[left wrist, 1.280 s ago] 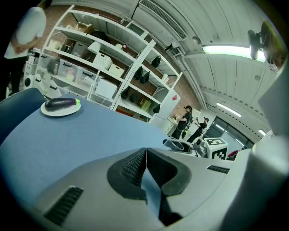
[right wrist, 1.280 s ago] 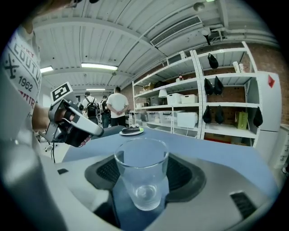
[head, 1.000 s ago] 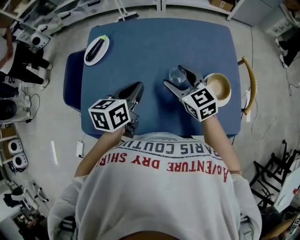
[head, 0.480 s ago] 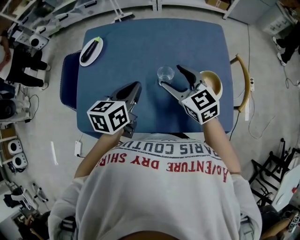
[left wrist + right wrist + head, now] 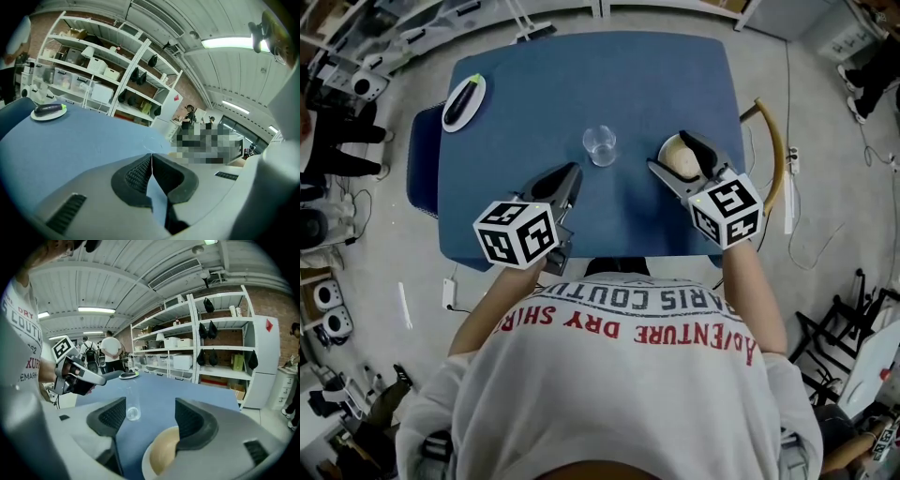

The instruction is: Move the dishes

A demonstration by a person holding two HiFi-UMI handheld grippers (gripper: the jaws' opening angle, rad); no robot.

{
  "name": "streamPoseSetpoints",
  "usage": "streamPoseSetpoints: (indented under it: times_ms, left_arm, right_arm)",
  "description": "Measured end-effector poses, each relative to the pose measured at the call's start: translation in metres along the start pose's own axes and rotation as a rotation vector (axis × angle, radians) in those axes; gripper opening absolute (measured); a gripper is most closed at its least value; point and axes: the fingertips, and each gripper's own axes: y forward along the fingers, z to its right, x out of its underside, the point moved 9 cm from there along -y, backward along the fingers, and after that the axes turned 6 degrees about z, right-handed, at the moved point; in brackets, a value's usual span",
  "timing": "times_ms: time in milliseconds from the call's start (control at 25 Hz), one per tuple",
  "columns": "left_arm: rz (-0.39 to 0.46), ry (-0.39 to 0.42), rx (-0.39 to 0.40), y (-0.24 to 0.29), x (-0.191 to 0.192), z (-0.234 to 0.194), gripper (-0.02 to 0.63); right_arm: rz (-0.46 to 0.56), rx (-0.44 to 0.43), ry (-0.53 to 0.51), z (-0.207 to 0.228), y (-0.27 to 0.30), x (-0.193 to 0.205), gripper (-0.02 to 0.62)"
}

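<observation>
The right gripper's (image 5: 668, 152) jaws stand spread over the bowl (image 5: 679, 161) on the bench (image 5: 581, 84), while the left gripper's (image 5: 572, 174) are pressed together, empty.

One blue counter (image 5: 581, 94) carries one clear glass (image 5: 601, 145), one tan bowl (image 5: 678, 159) and one white plate (image 5: 454, 114). On that plate lies one dark, long vegetable (image 5: 465, 94), probably a single aubergine, though it shows small here. There are two pairs of tongs, the left tongs (image 5: 574, 173) and the right tongs (image 5: 668, 150), and two chairs at the counter's sides: one blue chair (image 5: 420, 173) and one wooden chair (image 5: 774, 150).
</observation>
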Motion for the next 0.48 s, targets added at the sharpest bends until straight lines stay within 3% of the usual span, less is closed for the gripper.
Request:
streamPoseSetpoints:
  times_ms: [320,480]
  left_arm:
    - [-0.012,-0.007,-0.017,0.008,0.011,0.012,0.029]
    - [-0.007,-0.006,-0.023,0.009,0.013,0.016,0.029]
  right_arm:
    - [-0.098,0.099,0.045,0.048,-0.039,0.025,0.314]
    - [-0.177,0.116,0.156,0.07,-0.046,0.044,0.314]
